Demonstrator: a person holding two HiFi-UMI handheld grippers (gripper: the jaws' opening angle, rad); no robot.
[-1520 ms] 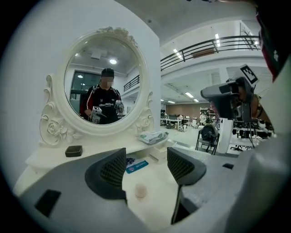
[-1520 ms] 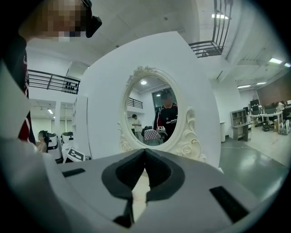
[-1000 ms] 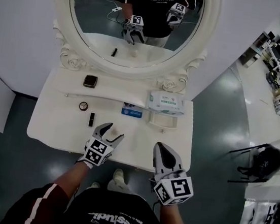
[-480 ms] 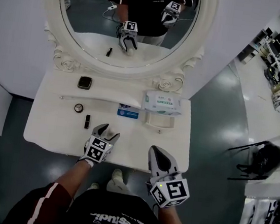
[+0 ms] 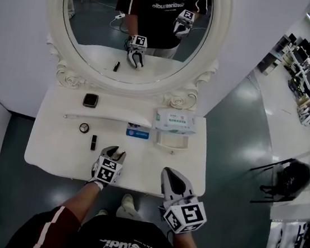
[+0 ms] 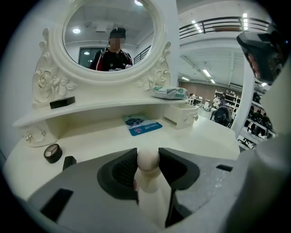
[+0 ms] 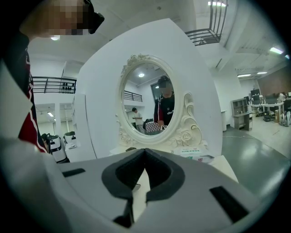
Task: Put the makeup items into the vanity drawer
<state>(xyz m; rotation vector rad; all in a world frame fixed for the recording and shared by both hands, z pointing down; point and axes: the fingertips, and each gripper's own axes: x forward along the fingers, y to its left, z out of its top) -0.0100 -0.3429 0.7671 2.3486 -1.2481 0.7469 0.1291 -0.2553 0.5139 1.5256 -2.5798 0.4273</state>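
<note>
At the near edge of the vanity tabletop (image 5: pixel 49 149), the left gripper (image 5: pixel 115 156) points down and away from the person. Its jaws have just been closing, and both pads now sit against a cream drawer knob (image 6: pixel 148 159) that stands between them. The knob's stem runs roughly along the gripper's own line, so a pull toward the near side is judged to draw the vanity drawer out. No opened drawer shows yet in the head view.

To the right, held off the near edge and apart from the table, the right gripper (image 5: pixel 169 173) has its jaws together with nothing between them.

The makeup items all lie on top, none stowed:
- A black lipstick tube (image 5: pixel 93 142) lies just far-left of the left gripper, its long axis running near to far.
- A small round pot (image 5: pixel 84 128) sits beyond the tube.
- A dark square compact (image 5: pixel 90 100) rests farther off on the raised shelf.
- A blue packet (image 5: pixel 137 132) lies far and slightly right.
- A wipes pack (image 5: pixel 174 120) sits at far right above a small pulled-out drawer box (image 5: pixel 171 141).

The left gripper is the nearer one to the three dark items.
</note>
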